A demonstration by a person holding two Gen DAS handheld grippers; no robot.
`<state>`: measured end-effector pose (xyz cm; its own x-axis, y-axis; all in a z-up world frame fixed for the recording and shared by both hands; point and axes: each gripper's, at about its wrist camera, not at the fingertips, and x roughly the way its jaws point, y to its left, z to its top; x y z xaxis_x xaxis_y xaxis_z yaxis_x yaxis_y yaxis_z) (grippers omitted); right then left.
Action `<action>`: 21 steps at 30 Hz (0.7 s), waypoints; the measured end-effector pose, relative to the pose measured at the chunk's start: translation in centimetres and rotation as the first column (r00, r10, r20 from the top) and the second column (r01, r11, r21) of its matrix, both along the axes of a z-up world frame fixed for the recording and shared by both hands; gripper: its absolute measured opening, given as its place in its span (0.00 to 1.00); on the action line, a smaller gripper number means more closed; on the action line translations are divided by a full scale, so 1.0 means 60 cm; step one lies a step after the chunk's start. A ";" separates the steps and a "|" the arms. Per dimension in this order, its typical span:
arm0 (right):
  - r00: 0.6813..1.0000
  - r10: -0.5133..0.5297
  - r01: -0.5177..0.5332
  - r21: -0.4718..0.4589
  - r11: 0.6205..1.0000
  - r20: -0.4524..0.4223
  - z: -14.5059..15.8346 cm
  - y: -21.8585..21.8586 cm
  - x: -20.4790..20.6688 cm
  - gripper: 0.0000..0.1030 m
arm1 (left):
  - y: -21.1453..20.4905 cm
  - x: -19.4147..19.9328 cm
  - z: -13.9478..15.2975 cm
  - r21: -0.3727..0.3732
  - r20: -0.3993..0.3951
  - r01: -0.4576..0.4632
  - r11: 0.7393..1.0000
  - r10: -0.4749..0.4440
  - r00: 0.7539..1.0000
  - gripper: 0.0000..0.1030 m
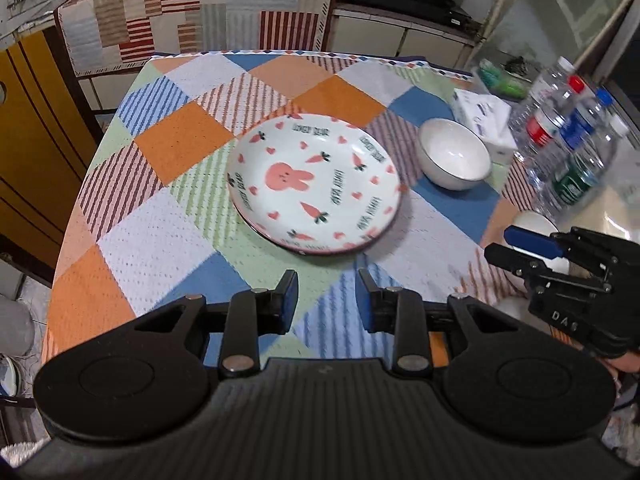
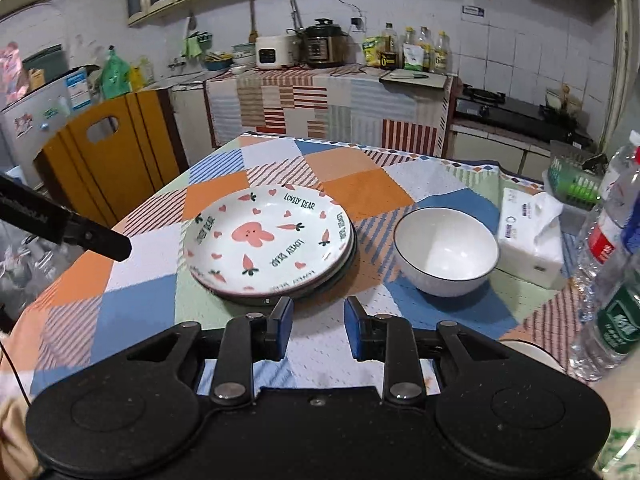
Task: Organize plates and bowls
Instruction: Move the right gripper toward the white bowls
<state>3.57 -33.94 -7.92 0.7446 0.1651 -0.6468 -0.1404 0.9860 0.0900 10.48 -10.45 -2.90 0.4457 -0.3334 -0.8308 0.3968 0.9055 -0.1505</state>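
A stack of white plates with a pink rabbit and carrots (image 1: 314, 182) (image 2: 269, 245) lies in the middle of the patchwork tablecloth. A white bowl with a dark rim (image 1: 454, 153) (image 2: 445, 250) stands upright to its right. A second white bowl (image 1: 538, 240) (image 2: 532, 354) shows partly at the near right, behind the right gripper. My left gripper (image 1: 328, 296) is open and empty, just short of the plates. My right gripper (image 2: 318, 322) is open and empty near the plates' front rim; it also shows in the left wrist view (image 1: 520, 248).
A white tissue pack (image 2: 530, 240) lies right of the bowl. Several water bottles (image 2: 612, 256) stand at the right table edge. A green basket (image 2: 572, 184) is behind them. A wooden chair (image 2: 104, 156) stands left of the table. Kitchen counters line the back.
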 end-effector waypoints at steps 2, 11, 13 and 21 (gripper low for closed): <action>1.000 0.013 -0.013 0.005 1.000 0.004 0.004 -0.015 -0.020 0.34 | -0.010 -0.020 0.001 0.020 0.012 0.003 1.000 -0.003 1.000 0.33; 0.998 0.059 -0.059 -0.030 0.998 0.006 -0.011 -0.076 -0.118 0.55 | -0.065 -0.085 -0.037 0.038 0.002 0.091 0.995 -0.092 0.996 0.48; 0.998 0.069 -0.069 -0.039 0.997 -0.006 -0.020 -0.082 -0.134 0.63 | -0.076 -0.096 -0.046 0.033 0.007 0.108 0.994 -0.108 0.994 0.51; 0.985 0.163 -0.167 -0.087 0.982 -0.054 -0.046 -0.073 -0.172 0.72 | -0.128 -0.118 -0.079 0.007 0.020 0.186 0.983 -0.186 0.982 0.63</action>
